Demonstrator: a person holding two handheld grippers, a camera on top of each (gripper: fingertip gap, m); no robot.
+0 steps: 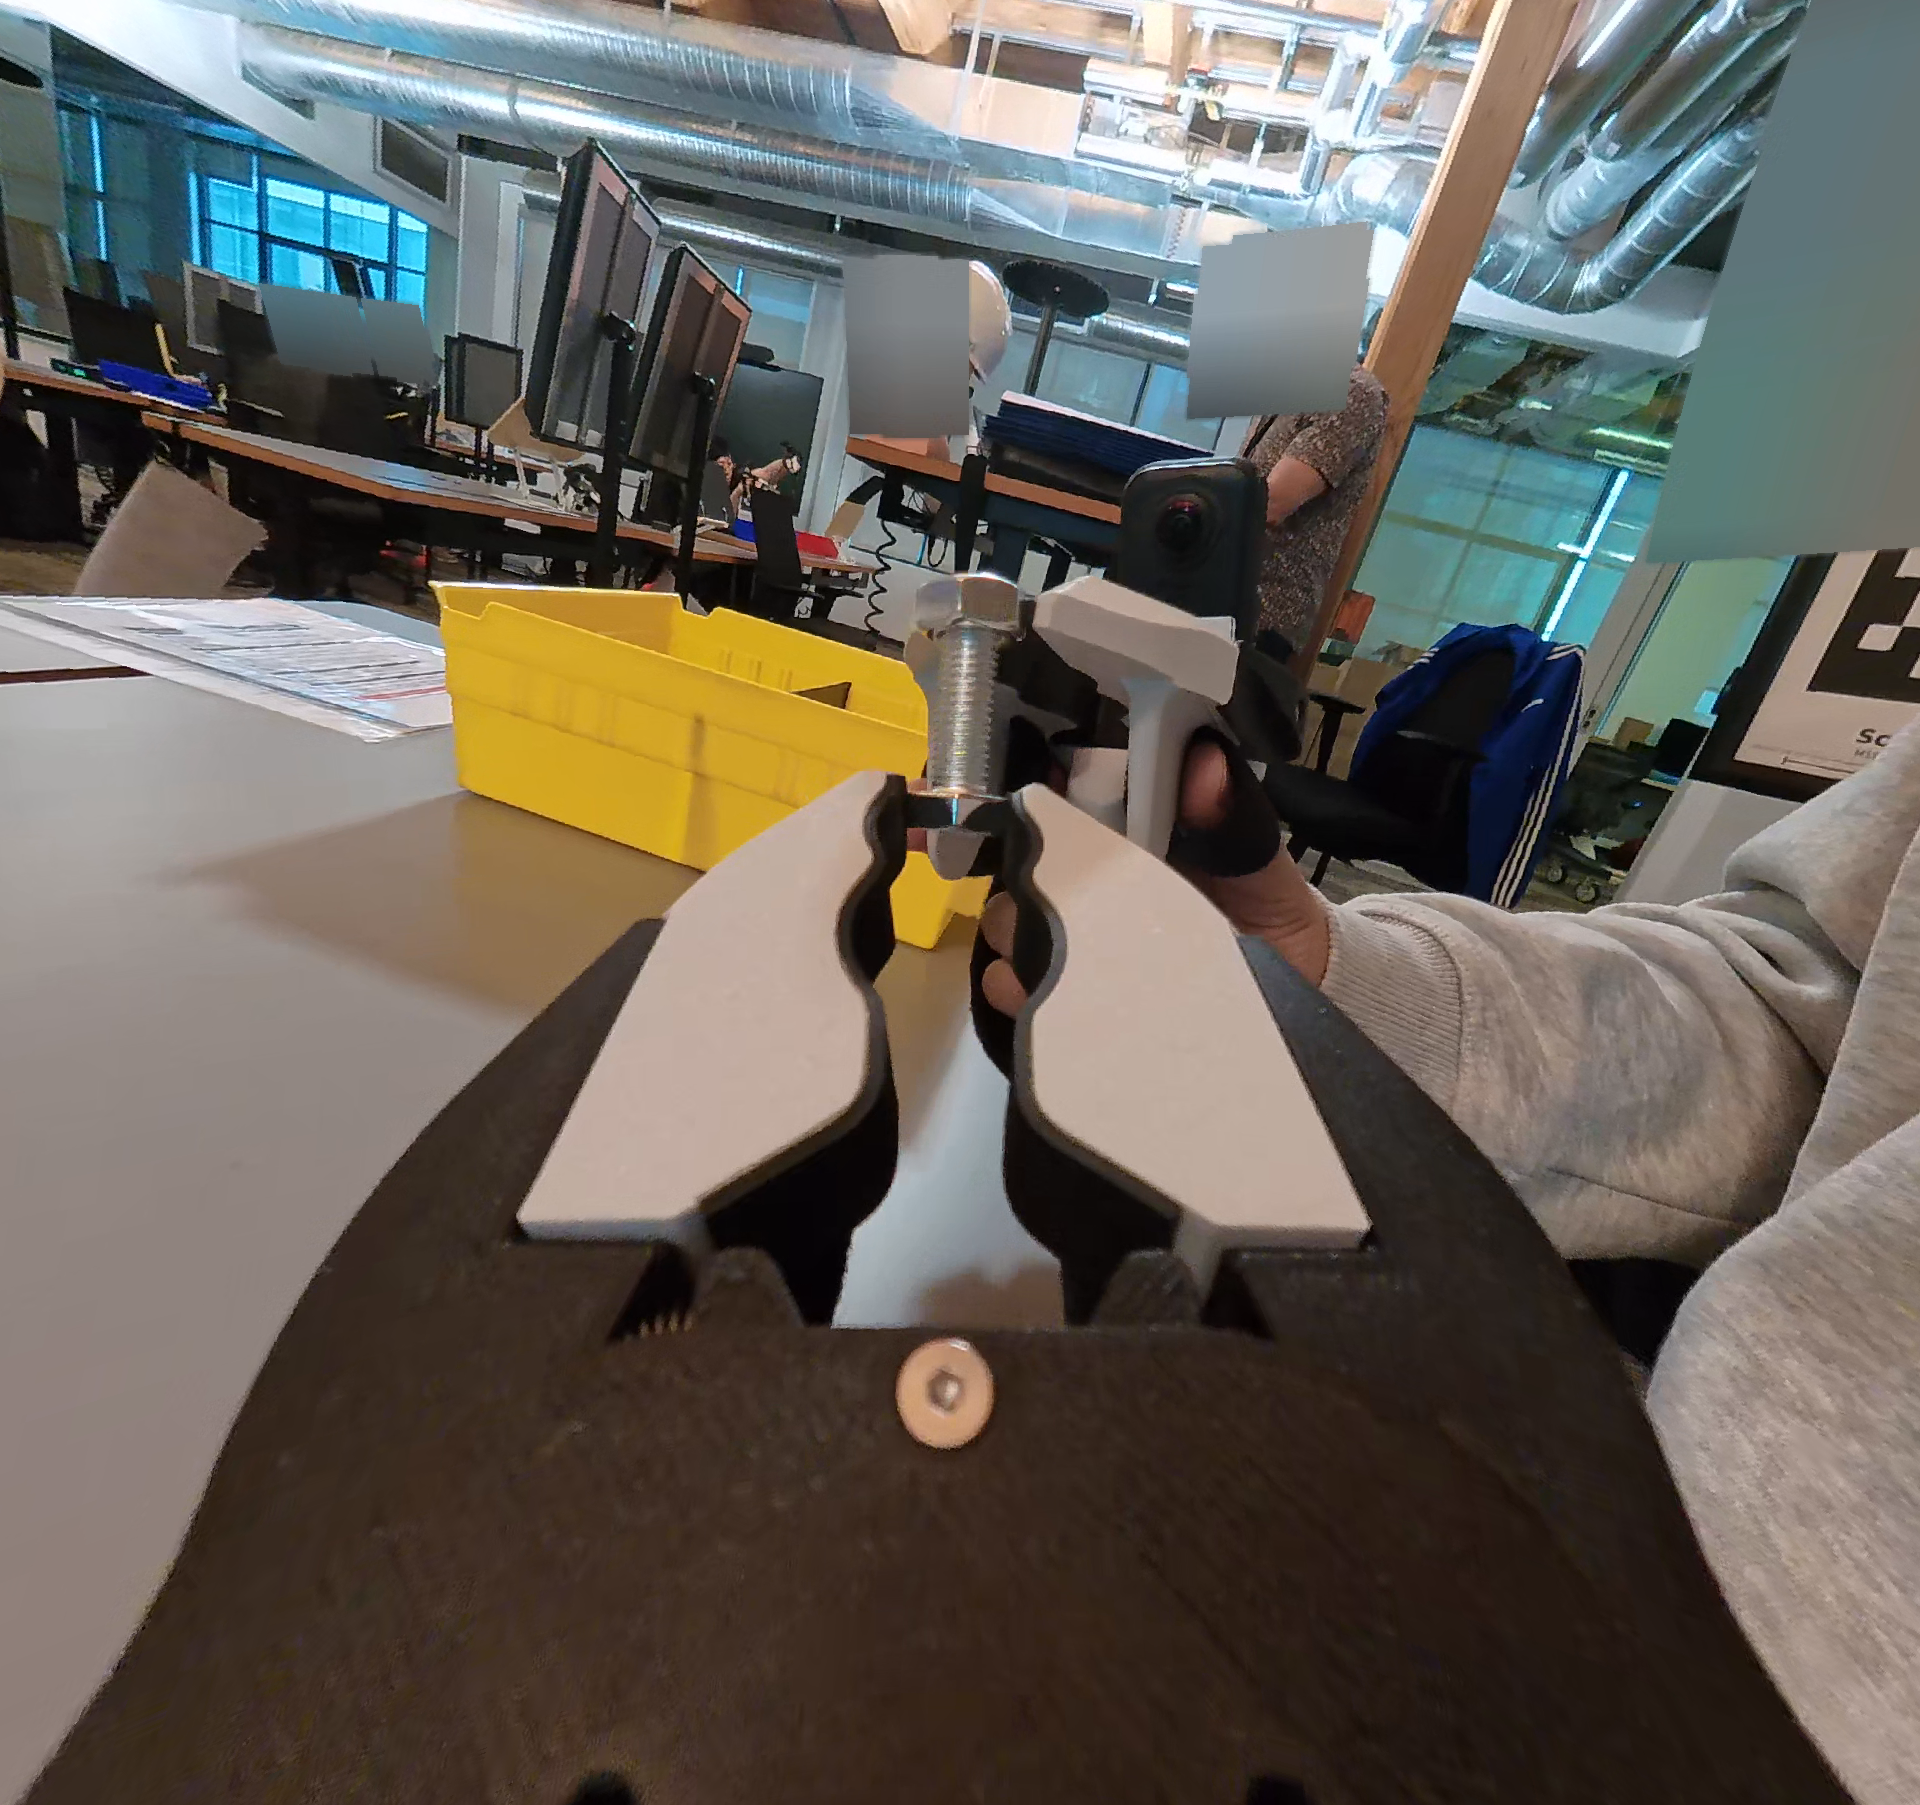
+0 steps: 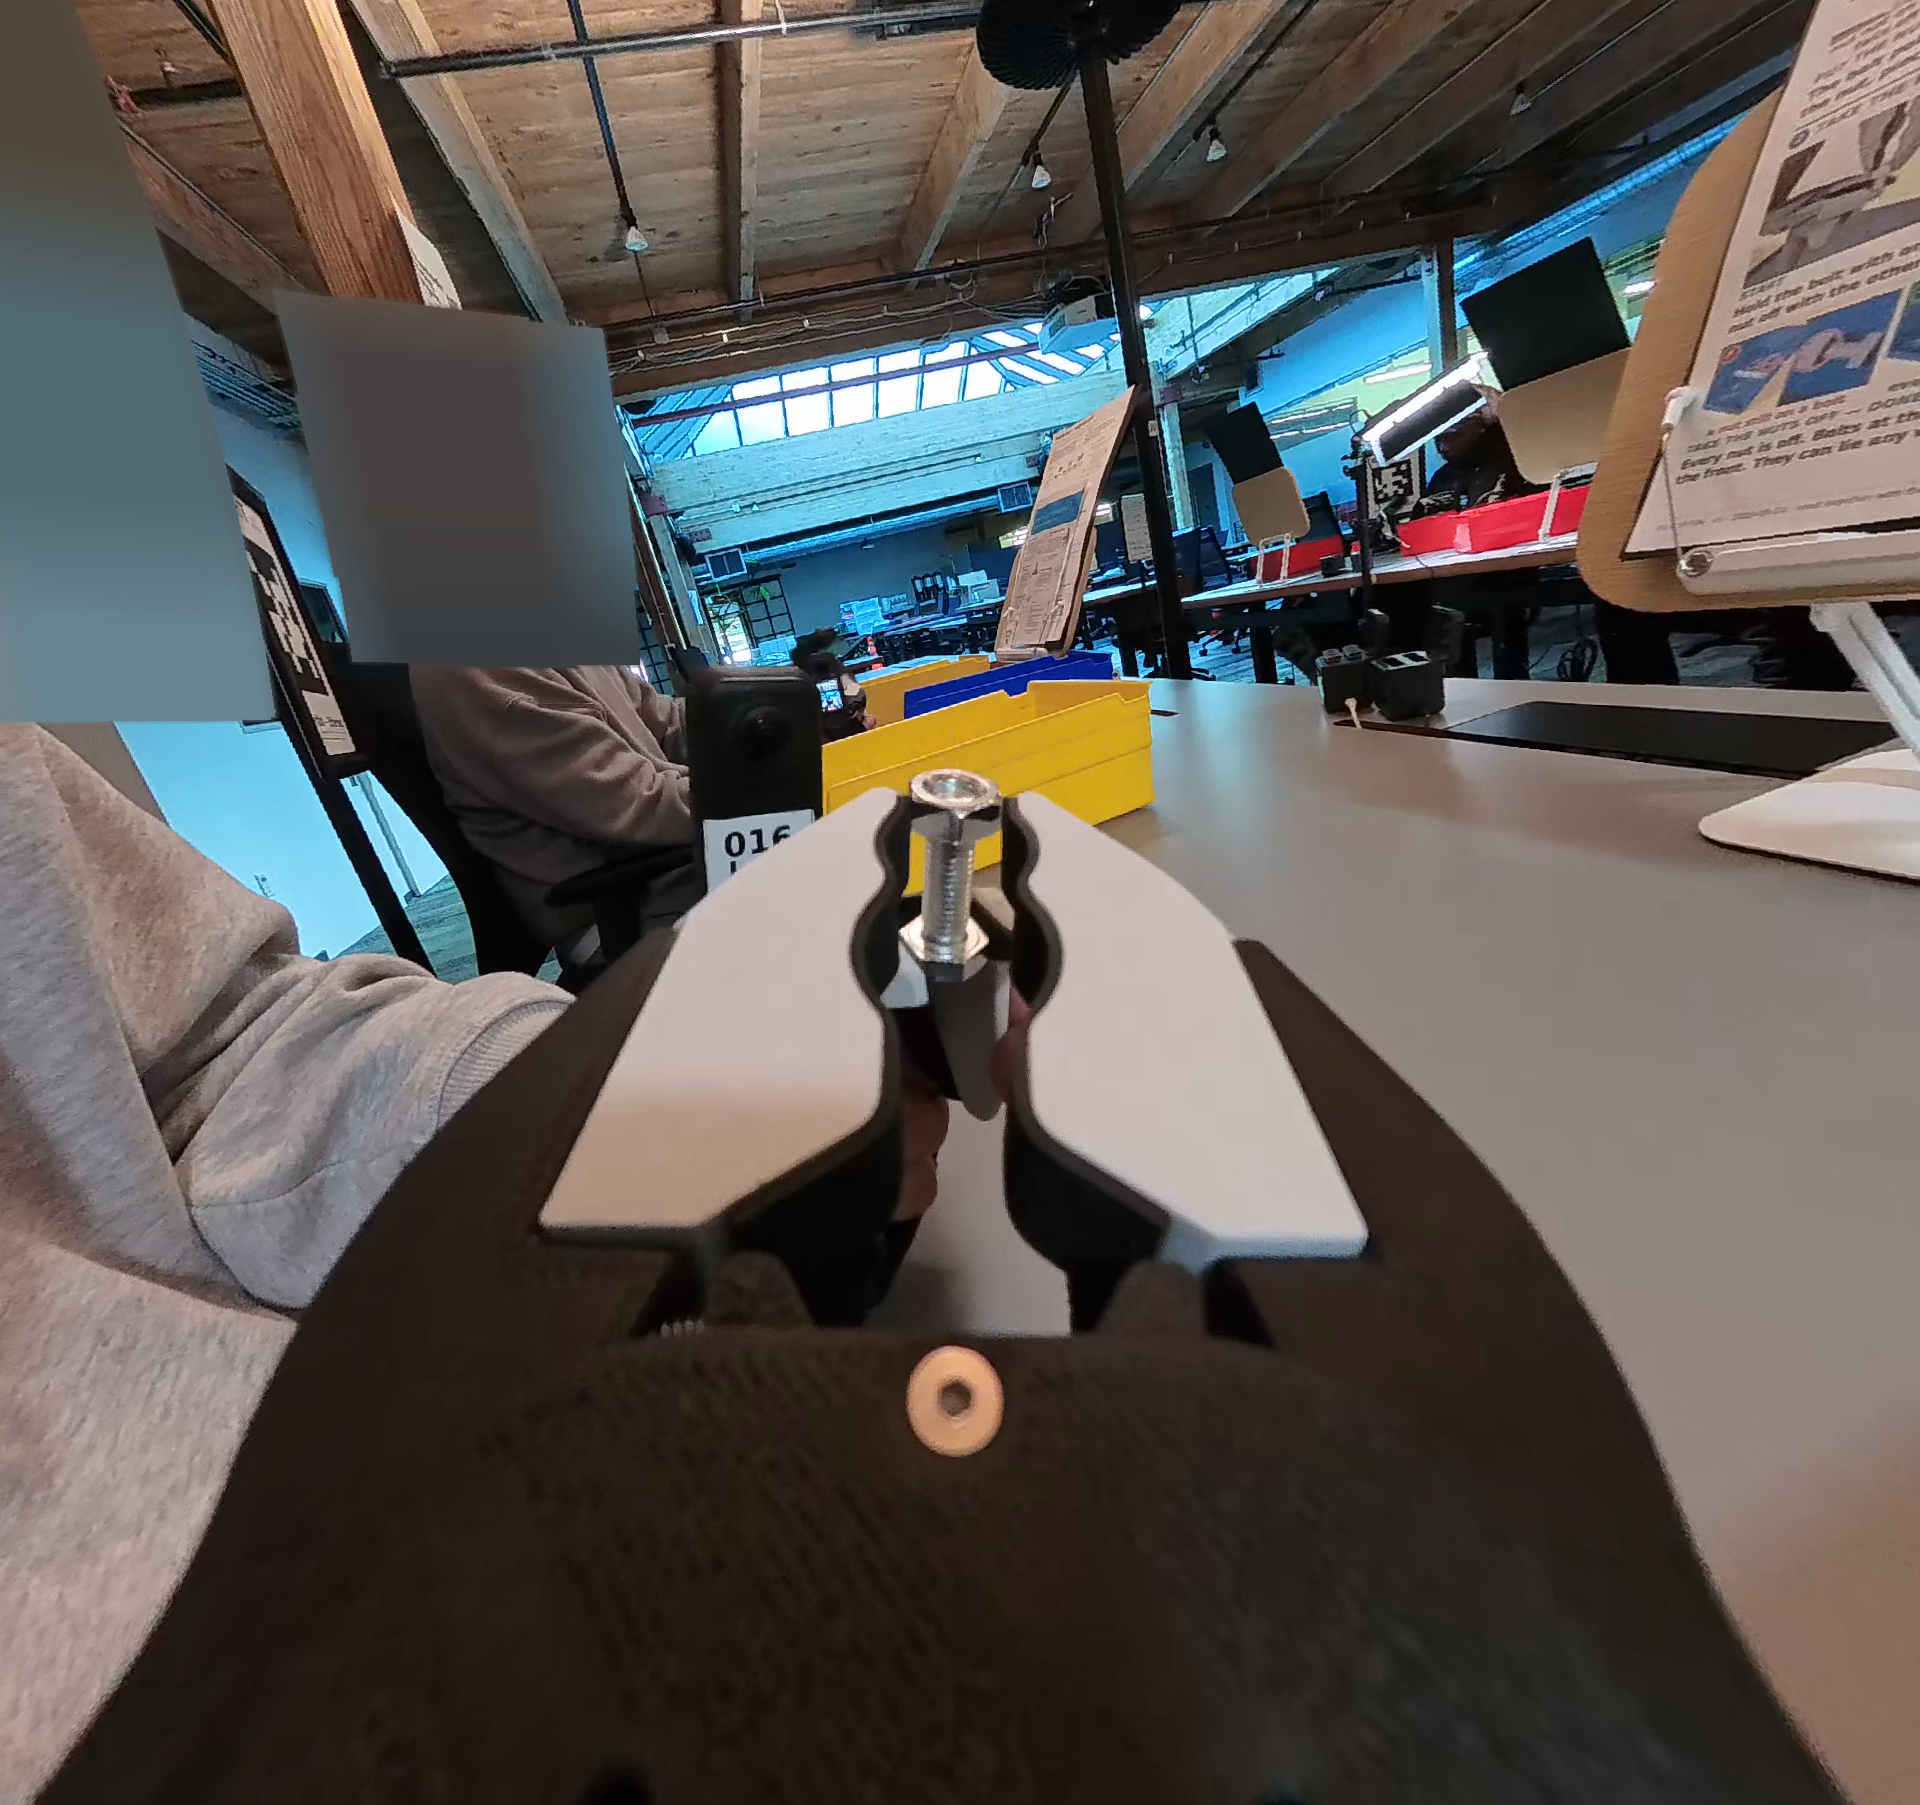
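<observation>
A silver hex bolt (image 1: 961, 706) stands upright above the grey table (image 1: 260, 924), head up. My left gripper (image 1: 956, 797) is shut on the nut at the bolt's lower end; only a thin edge of the nut shows between its tips. My right gripper (image 2: 956, 808) is shut on the bolt's head (image 2: 954, 797). In the right wrist view the threaded shaft runs down to the nut (image 2: 940, 940), held by the left gripper's fingers (image 2: 971, 1038). The right gripper's grey fingers (image 1: 1132, 643) show beside the bolt head in the left wrist view.
A yellow bin (image 1: 665, 716) sits on the table just behind the bolt; it also shows in the right wrist view (image 2: 987, 747) with a blue bin (image 2: 997, 690) behind it. A document stand (image 2: 1787, 301), a black mat (image 2: 1662, 732) and a laminated sheet (image 1: 260, 654) lie around. My left and right fingertips are right by each other.
</observation>
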